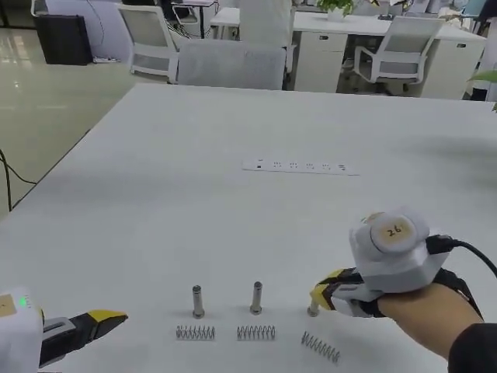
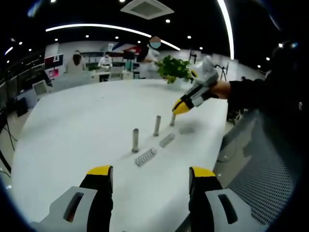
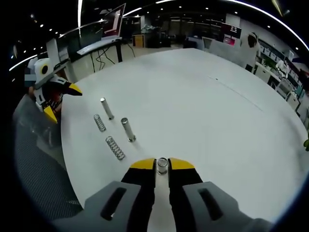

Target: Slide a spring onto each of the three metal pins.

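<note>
Three upright metal pins stand in a row near the table's front edge: the left pin (image 1: 198,301), the middle pin (image 1: 256,298) and the right pin (image 1: 313,309). In front of each lies a spring: left spring (image 1: 195,332), middle spring (image 1: 256,332), right spring (image 1: 321,346). My right gripper (image 1: 322,298) is shut on the right pin (image 3: 162,166), whose top shows between the yellow tips of the right gripper (image 3: 162,166). My left gripper (image 1: 109,318) hovers at the lower left, apart from the row. The left gripper (image 2: 151,174) is open with nothing between its jaws.
The white table (image 1: 233,210) stretches far ahead, with a flush power strip (image 1: 299,166) in its middle. Office chairs (image 1: 229,62) and desks stand beyond the far edge. A cable (image 1: 474,252) trails from the right gripper.
</note>
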`<move>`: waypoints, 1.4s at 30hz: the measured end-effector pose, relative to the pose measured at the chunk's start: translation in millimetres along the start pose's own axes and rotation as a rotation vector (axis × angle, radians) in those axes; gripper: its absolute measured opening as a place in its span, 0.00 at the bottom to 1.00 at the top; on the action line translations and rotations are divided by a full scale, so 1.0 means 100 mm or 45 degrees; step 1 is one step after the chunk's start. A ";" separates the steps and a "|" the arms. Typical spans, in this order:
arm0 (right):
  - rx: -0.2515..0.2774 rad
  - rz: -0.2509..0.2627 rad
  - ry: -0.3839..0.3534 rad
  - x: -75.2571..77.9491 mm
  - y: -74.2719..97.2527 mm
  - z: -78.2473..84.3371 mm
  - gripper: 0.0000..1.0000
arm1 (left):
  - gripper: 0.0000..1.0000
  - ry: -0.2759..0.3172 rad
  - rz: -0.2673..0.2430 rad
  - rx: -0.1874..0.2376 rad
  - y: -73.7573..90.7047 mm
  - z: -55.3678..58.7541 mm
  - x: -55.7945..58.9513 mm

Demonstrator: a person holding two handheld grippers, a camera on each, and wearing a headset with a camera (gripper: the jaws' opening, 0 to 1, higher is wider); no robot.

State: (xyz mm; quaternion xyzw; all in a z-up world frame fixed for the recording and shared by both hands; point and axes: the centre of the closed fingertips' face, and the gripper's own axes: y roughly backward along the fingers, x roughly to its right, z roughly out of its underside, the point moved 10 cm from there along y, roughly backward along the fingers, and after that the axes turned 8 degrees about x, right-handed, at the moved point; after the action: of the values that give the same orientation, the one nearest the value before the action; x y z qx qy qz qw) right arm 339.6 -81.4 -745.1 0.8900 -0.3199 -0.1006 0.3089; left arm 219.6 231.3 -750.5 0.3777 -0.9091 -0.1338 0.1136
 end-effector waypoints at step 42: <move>-0.097 -0.083 0.018 -0.23 0.26 0.40 0.13 | 0.59 0.001 0.007 -0.004 0.00 0.00 0.00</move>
State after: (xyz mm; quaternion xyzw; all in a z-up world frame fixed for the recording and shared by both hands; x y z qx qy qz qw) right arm 293.8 -102.3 -761.3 0.8882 -0.2844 -0.1164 0.3415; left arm 219.4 231.1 -750.7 0.3751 -0.9099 -0.1347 0.1150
